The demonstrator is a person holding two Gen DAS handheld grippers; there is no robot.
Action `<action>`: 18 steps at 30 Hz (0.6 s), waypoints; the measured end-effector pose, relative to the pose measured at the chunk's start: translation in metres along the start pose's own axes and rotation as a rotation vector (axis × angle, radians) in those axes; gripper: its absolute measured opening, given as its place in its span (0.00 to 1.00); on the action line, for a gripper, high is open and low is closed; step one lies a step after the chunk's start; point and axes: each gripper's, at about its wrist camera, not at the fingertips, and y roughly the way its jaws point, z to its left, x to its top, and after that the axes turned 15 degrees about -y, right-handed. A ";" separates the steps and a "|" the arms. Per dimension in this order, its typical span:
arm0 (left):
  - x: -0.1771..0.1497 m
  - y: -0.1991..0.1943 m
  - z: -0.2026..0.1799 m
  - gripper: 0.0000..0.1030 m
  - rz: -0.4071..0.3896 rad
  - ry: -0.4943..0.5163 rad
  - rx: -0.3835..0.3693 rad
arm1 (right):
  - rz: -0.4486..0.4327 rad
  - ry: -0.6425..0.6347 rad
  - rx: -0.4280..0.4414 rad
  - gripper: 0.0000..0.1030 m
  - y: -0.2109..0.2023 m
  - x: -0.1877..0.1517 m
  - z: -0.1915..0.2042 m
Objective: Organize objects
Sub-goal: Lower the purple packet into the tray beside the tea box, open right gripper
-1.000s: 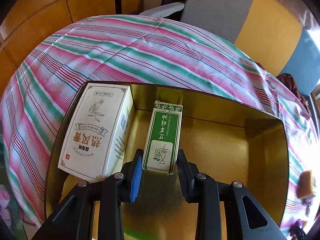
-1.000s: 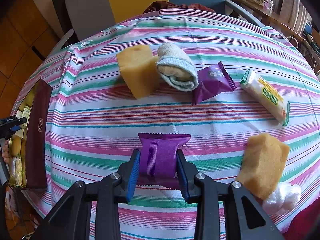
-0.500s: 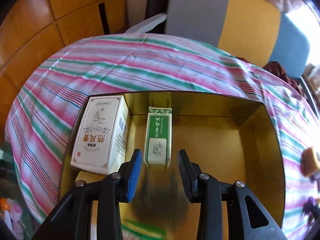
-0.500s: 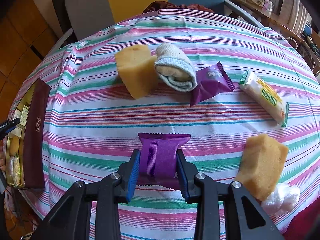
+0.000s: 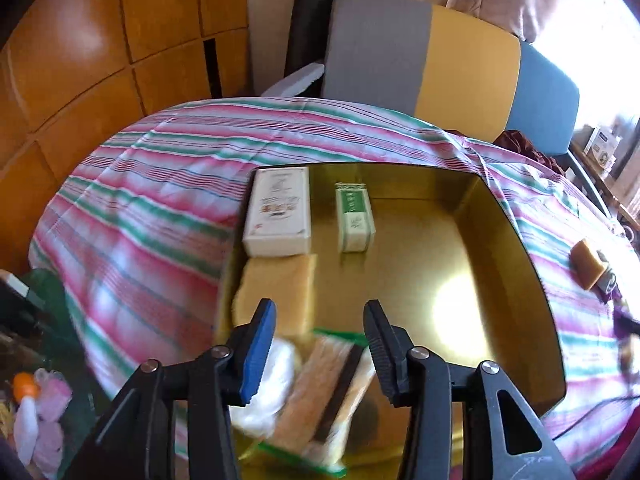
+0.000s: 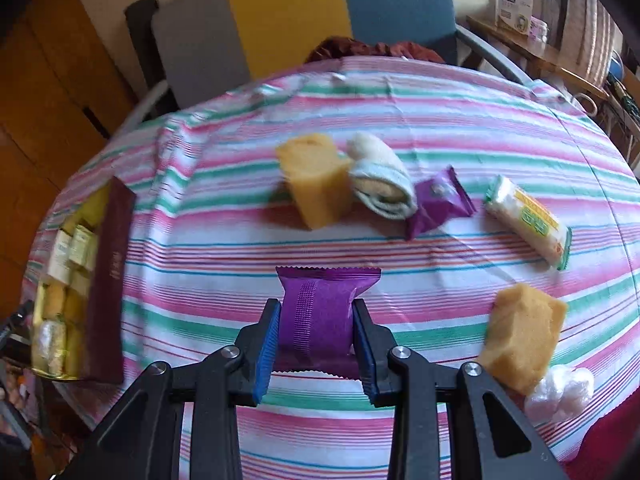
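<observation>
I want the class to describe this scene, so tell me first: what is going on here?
A person with a gripper in each hand is sorting things from a striped table into a gold-lined box. The left gripper has just been opening; its jaws stand apart above the box with nothing between them, and a green carton stands upright beside a white carton. The right gripper is shut on a purple packet. Sponges, another packet and a rolled cloth wait on the table.

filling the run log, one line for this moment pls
left claw: open, just been opening, empty over box | right claw: shut on purple packet
</observation>
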 end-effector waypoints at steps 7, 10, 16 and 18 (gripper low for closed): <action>-0.005 -0.010 0.027 0.45 -0.020 -0.024 -0.005 | -0.106 -0.227 0.181 0.33 -0.019 0.046 0.120; -0.007 -0.014 0.035 0.45 -0.028 -0.033 -0.010 | -0.083 -0.316 0.256 0.33 -0.002 0.061 0.177; -0.010 -0.015 0.053 0.46 -0.026 -0.061 -0.012 | 0.011 -0.415 0.346 0.33 0.056 0.080 0.276; -0.011 -0.013 0.059 0.46 -0.023 -0.073 -0.012 | 0.041 -0.447 0.348 0.33 0.072 0.080 0.301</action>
